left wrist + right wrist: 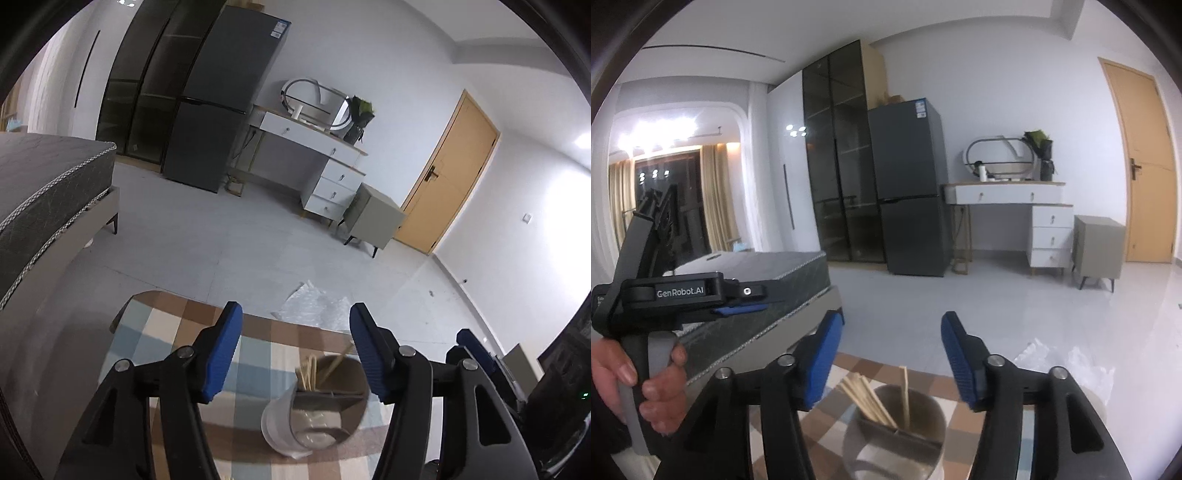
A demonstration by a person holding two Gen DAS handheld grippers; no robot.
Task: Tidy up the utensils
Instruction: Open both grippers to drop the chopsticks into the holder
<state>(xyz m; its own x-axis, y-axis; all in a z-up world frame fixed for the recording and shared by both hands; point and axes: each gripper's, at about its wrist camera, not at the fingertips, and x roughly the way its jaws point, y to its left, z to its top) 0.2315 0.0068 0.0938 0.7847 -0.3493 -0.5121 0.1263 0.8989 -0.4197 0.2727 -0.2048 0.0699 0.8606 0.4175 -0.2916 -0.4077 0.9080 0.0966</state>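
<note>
pale wood chopsticks (866, 400), a bundle of thin sticks, stand slanted in one compartment of the utensil holder (897, 439); a single stick (905, 395) stands almost upright in the neighbouring compartment, apart from the bundle.

holder: grey-brown cylinder, open top, inner dividers forming compartments, a lighter translucent section at its front wall. upright on the bench (173, 321), which wears a checked cloth of brown, cream and pale blue. from the left wrist view the holder (332, 402) sits low between the fingers, near the bench's far edge.

left claw (295, 350): spread wide, blue pads apart, nothing between them, hovering above the holder.

right claw (890, 362): likewise spread, empty, above the holder. the left device is also seen from the side in this view, gripped by the person's hand (650, 380).

progress, as judged: sticks already housed and no loose utensil visible on the showing part of the bench, so the sorting looks at or near its end. the lone stick in a separate compartment may want joining to the bundle; the bench's near part is hidden, so further items cannot be ruled out.
</note>
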